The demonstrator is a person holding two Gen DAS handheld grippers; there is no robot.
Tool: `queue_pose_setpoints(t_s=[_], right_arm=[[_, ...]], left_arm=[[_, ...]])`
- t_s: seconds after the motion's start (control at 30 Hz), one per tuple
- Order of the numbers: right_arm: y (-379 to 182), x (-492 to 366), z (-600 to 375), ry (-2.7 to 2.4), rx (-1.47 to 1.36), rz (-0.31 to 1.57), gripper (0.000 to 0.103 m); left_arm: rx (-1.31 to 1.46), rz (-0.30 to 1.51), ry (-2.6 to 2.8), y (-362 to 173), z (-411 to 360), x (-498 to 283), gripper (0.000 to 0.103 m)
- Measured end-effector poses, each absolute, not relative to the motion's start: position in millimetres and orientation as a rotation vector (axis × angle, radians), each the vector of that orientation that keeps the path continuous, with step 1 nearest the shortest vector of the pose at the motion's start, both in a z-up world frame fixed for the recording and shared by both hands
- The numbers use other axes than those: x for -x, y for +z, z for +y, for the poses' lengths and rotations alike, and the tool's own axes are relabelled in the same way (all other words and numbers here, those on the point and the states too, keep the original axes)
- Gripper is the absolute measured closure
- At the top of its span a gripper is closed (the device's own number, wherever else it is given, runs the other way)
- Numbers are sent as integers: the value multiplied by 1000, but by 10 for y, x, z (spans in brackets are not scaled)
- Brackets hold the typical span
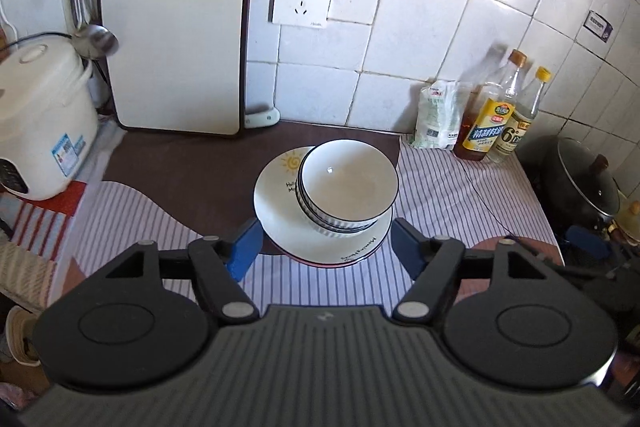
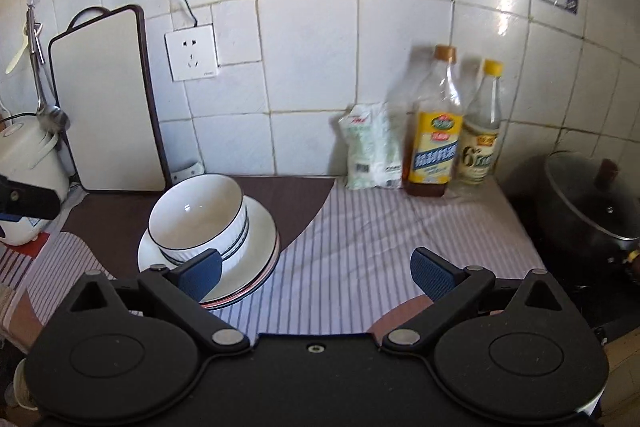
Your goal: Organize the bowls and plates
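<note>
Your left tool [image 1: 326, 247] is angled downward above the table, its blue pads spread wide with nothing clamped between them. Your right tool [image 2: 316, 273] tilts down likewise, pads apart and gripping nothing.

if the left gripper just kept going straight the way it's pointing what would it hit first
Most likely the stacked bowls on the plates. The left gripper is open and empty, and the stack sits centred just ahead between its fingers, though depth is hard to judge.

Both wrist views downward; shared stacked bowls [image 1: 347, 183]
</note>
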State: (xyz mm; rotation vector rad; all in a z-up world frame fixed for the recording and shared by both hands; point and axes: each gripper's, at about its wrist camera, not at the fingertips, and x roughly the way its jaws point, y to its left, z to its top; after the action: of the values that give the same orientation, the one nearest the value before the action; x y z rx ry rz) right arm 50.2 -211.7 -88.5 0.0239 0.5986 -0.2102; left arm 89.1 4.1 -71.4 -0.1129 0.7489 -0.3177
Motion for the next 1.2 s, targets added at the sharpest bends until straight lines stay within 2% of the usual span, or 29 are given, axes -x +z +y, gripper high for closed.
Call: queue_pose_setpoints(t_s=[0.37,0.43,0.7,1.2], right_arm=[[-537,-93,-1981,-172,4,595,0],[-505,-40,-1964,-181,5,611,0],[-403,185,-1974,-238,-1,631,0],[-238,617,-1967,-227,-39,635,0]], left_arm=[[69,738,-326,-645,27,-433,21],[58,711,-316,-603,52,-369,15],[40,664,-275,-507,144,-97,7],[-26,688,-268,-470,149,368,7]])
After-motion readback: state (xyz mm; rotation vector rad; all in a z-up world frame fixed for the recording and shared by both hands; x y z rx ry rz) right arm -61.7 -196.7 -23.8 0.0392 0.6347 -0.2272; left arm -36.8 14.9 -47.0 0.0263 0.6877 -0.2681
